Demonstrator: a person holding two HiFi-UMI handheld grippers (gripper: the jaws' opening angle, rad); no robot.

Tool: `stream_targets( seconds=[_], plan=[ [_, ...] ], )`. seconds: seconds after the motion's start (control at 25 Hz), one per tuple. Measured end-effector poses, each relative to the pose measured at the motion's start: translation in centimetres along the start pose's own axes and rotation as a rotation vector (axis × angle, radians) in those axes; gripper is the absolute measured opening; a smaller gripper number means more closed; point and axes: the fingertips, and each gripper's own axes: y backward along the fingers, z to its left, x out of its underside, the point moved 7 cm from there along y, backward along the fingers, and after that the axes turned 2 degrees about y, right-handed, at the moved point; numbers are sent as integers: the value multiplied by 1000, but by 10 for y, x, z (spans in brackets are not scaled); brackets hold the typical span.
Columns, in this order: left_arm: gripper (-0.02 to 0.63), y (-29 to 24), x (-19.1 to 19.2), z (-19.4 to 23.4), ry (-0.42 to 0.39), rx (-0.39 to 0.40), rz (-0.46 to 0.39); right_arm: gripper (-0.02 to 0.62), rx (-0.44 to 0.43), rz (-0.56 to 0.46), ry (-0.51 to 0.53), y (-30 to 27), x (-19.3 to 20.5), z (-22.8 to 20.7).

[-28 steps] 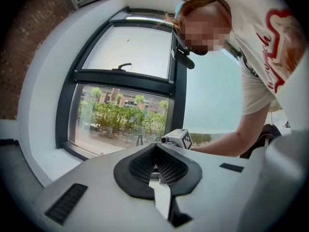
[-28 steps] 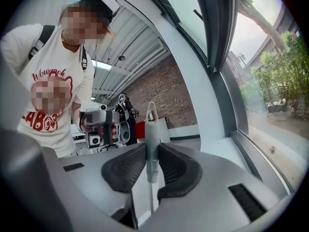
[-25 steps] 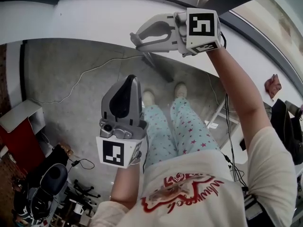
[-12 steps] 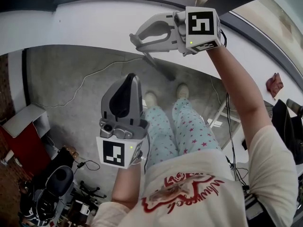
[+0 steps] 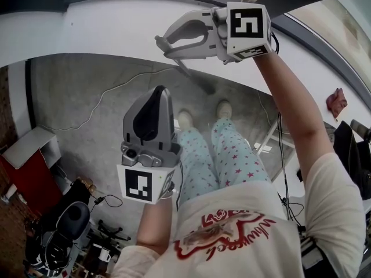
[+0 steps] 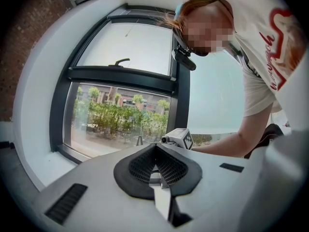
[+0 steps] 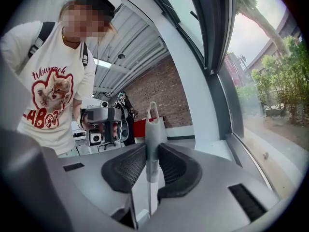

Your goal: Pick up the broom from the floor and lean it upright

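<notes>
My right gripper [image 5: 162, 43] is held high near the white wall and is shut on the top of the broom handle [image 7: 152, 129]. The pale handle, with its hang loop, stands upright between the pads [image 7: 126, 167]. In the head view the broom's shaft [image 5: 191, 75] slants from the jaws down to the grey floor, ending just ahead of the person's feet. My left gripper [image 5: 155, 92] hovers lower at mid-frame, apart from the broom. Its jaws are shut with nothing between them [image 6: 155, 161].
A large dark-framed window [image 6: 123, 76] and a white sill [image 7: 251, 153] lie just beyond the grippers. A thin cable [image 5: 104, 97] runs across the concrete floor. A red cabinet [image 5: 26, 172] and black gear [image 5: 64, 225] stand at lower left. White stand legs [image 5: 264, 138] are at right.
The right gripper with the broom handle has shifted slightly left and up in the head view. The left gripper has barely moved, and both grips look the same.
</notes>
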Motion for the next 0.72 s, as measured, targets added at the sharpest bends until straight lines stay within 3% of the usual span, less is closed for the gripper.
stream_targets(
  seconds=[0.4,0.72],
  plan=[
    [17,-4,2,8,10,15,10,95,176,-54,-51,5,11,-1],
    [17,2,4,13,11,35,14,112,236,-129,-91,10,6,-7]
  ],
)
